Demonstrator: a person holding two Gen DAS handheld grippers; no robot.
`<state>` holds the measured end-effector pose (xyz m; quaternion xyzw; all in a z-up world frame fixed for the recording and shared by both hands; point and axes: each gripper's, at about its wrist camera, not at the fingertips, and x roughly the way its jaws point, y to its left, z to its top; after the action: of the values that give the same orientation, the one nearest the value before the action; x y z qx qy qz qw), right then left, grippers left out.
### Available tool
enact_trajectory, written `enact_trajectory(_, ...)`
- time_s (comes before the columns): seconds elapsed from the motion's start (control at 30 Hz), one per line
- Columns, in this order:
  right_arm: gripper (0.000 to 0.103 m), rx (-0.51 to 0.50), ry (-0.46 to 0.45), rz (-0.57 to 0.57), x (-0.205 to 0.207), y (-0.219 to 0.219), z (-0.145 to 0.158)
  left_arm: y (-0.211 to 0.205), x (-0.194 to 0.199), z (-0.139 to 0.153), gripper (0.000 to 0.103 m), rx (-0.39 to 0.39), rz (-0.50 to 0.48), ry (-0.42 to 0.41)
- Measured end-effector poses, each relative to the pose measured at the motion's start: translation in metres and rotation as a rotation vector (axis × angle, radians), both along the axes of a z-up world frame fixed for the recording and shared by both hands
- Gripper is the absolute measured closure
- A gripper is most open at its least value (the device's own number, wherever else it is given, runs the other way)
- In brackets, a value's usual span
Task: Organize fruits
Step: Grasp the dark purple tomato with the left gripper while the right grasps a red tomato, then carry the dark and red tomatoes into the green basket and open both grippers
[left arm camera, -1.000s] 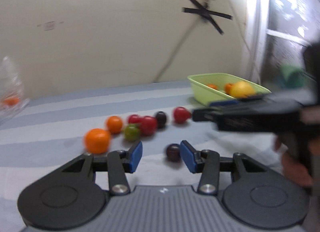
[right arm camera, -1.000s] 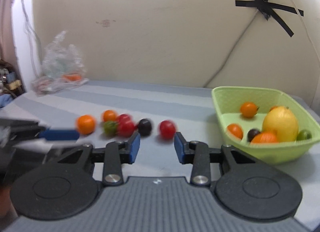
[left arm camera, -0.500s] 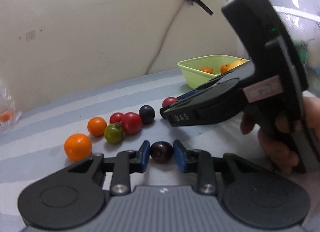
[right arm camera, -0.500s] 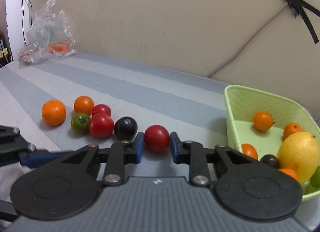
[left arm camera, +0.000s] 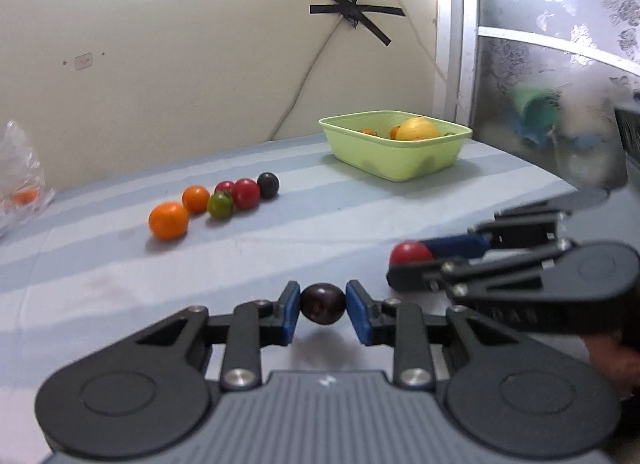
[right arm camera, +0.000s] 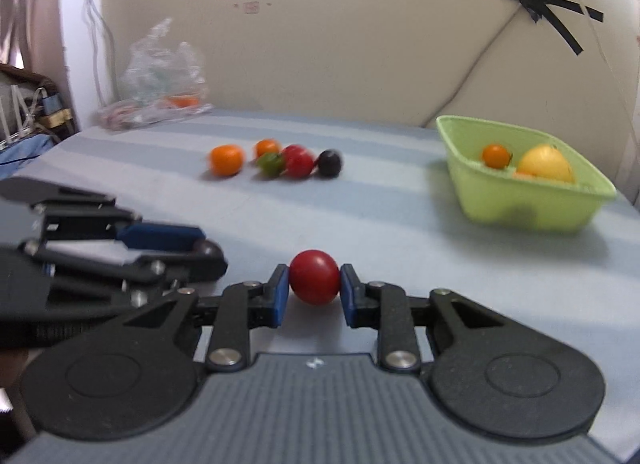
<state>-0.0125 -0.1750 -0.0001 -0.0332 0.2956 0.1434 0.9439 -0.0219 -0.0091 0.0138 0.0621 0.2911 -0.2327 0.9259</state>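
My left gripper (left arm camera: 322,306) is shut on a dark purple cherry tomato (left arm camera: 322,303), held just above the striped cloth. My right gripper (right arm camera: 314,291) is shut on a red cherry tomato (right arm camera: 315,276); that red tomato (left arm camera: 410,253) and the right gripper show at the right of the left wrist view. A row of loose fruits lies further back: two oranges (left arm camera: 168,220), a green tomato (left arm camera: 219,204), red tomatoes (left arm camera: 245,193) and a dark one (left arm camera: 268,184). The light green basket (left arm camera: 394,161) at the back right holds a lemon (left arm camera: 416,129) and small oranges (right arm camera: 496,155).
A crumpled clear plastic bag (right arm camera: 160,75) with something orange inside lies at the back left by the wall. A cable and black tape cross (left arm camera: 354,15) hang on the wall. A patterned window panel (left arm camera: 560,43) stands right of the basket. A hand (left arm camera: 616,360) holds the right gripper.
Both grippers closed, the left on the dark tomato and the right on the red one, then drew back from the fruit row with them. The row now lies further away.
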Motion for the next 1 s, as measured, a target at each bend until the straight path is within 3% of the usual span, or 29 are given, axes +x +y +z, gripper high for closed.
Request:
enact_trajectory(0.13,0.073,0.022,0.005,0.017,-0.024,0.01,-0.005,-0.001,-0.019,0.0,0.077,0.019,0.005,-0.009)
enact_trajectory(0.57,0.071,-0.006,-0.01,0.007,-0.031,0.018,-0.009,-0.003,-0.021,-0.006,0.069,0.045,0.056,-0.01)
enact_trajectory(0.73,0.071,-0.002,-0.005,0.006,-0.032,0.017,-0.013,-0.004,-0.018,-0.012,0.077,0.035,0.045,0.022)
enact_trajectory(0.83,0.073,-0.01,-0.013,0.007,-0.033,0.019,-0.012,-0.008,-0.019,-0.012,0.077,0.052,0.042,0.005)
enact_trajectory(1.0,0.074,0.027,-0.016,-0.018,-0.029,0.011,-0.009,-0.011,-0.006,-0.001,0.077,0.001,0.017,0.022)
